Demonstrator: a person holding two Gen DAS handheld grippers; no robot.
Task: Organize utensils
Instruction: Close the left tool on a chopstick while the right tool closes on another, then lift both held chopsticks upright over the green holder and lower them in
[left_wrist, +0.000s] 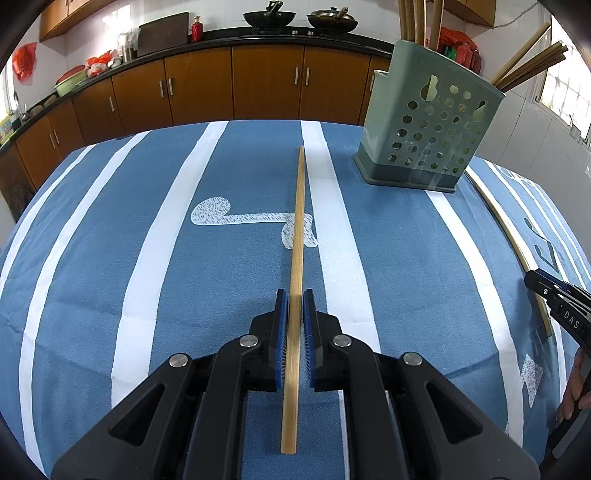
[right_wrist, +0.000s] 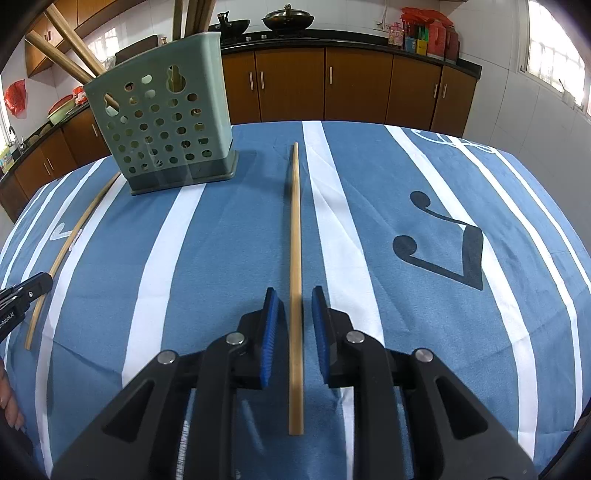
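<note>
In the left wrist view, the left gripper (left_wrist: 294, 301) pinches a chopstick (left_wrist: 297, 236) lying on the tablecloth (left_wrist: 110, 258), the holder (left_wrist: 424, 125) far right. In the right wrist view, the right gripper (right_wrist: 294, 302) stands spread around another chopstick (right_wrist: 295, 240), holder (right_wrist: 166, 114) far left. Either thin stick could likely roll or pivot if gripped off-centre.

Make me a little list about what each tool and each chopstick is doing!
left tool: pads pressed against its chopstick
left chopstick: lying lengthwise between the pads, on the tablecloth
right tool: open, pads apart from its chopstick
right chopstick: flat on the tablecloth, between the pads
green holder: upright, more chopsticks standing in it
</note>
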